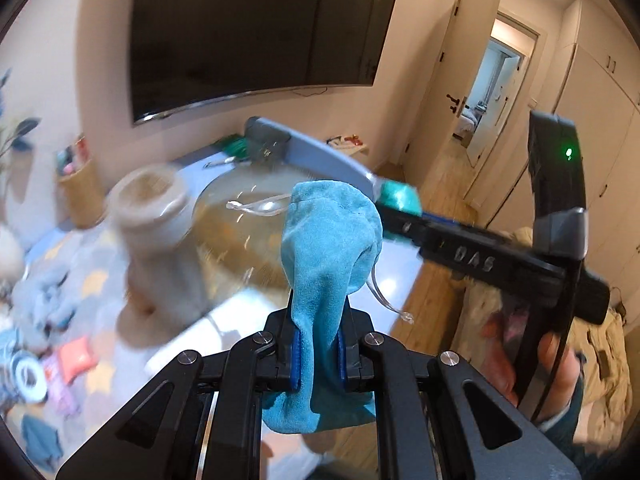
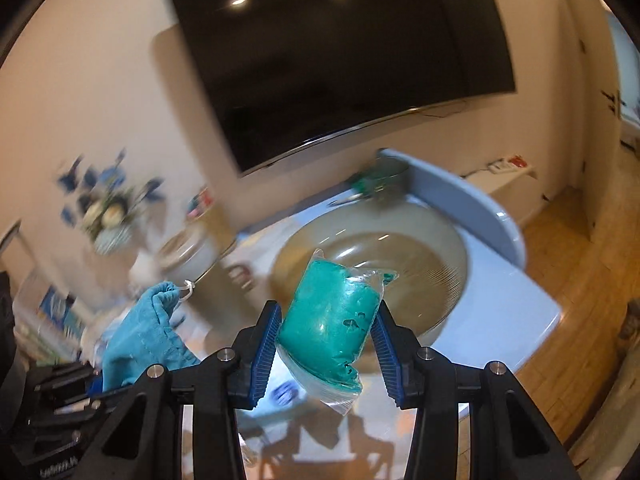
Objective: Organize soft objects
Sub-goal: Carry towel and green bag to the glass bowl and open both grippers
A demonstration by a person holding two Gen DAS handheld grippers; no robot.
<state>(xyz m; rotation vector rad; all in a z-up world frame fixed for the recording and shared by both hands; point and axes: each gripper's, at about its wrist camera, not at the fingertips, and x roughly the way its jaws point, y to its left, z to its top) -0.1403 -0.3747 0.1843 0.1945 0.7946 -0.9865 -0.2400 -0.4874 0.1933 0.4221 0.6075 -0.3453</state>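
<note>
Up close, a blue cloth pouch (image 1: 326,264) stands pinched between the left gripper (image 1: 318,354) fingers, its cord (image 1: 256,206) trailing toward a clear bowl (image 1: 240,248) on the table (image 1: 400,276). Right of the pouch, the right gripper (image 2: 326,346) holds a clear bag of teal dough (image 2: 334,320) between its blue pads (image 2: 264,350), which press its sides above the bowl. Left of the bowl stands a blurred jar (image 1: 154,220). On the far wall hangs a dark TV (image 1: 256,36).
</note>
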